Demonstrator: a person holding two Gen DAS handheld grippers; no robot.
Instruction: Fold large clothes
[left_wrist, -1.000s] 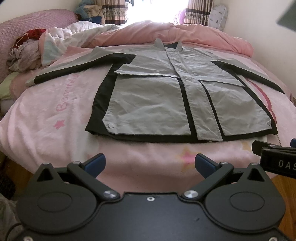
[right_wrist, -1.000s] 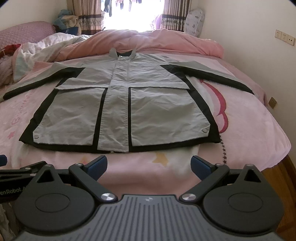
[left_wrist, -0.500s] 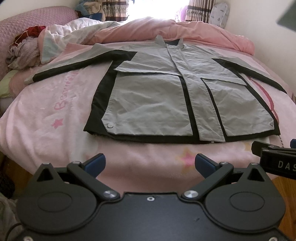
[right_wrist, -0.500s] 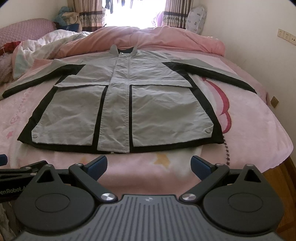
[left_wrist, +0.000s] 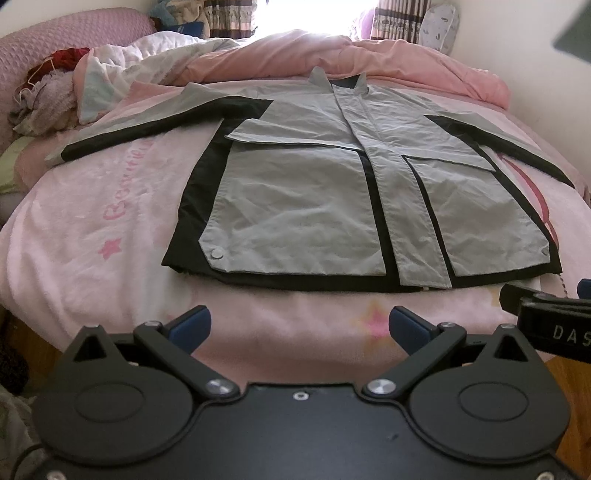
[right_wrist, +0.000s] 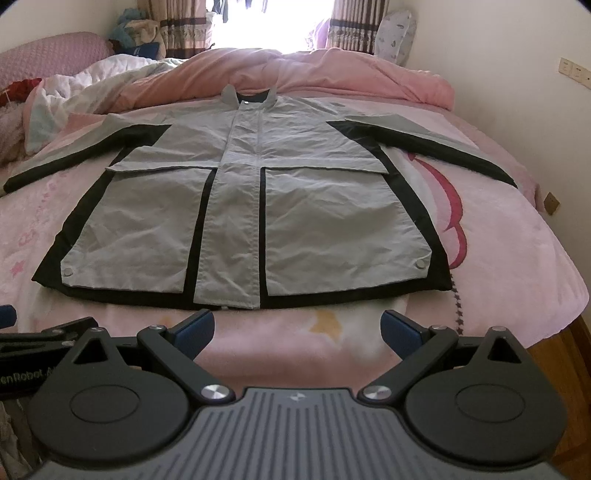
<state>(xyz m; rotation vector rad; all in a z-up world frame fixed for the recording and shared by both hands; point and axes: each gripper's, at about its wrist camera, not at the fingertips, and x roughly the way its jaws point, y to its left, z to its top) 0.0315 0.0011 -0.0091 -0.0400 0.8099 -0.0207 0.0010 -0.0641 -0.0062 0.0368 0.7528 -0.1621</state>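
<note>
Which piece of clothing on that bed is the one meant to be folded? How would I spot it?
Look at the pink bed filling the room. Spread flat across its middle, front up with both sleeves out, lies the jacket, collar toward the window. Unlike the crumpled heap of clothes by the pink headboard, it is smooth, pale grey and edged in black.

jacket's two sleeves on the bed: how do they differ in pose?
The left sleeve runs out toward the crumpled white quilt and its cuff end reaches the picture's edge; the right sleeve lies over the red print on the pink blanket, with its end in full view. Both lie flat, spread outward, grey above and black below.
</note>
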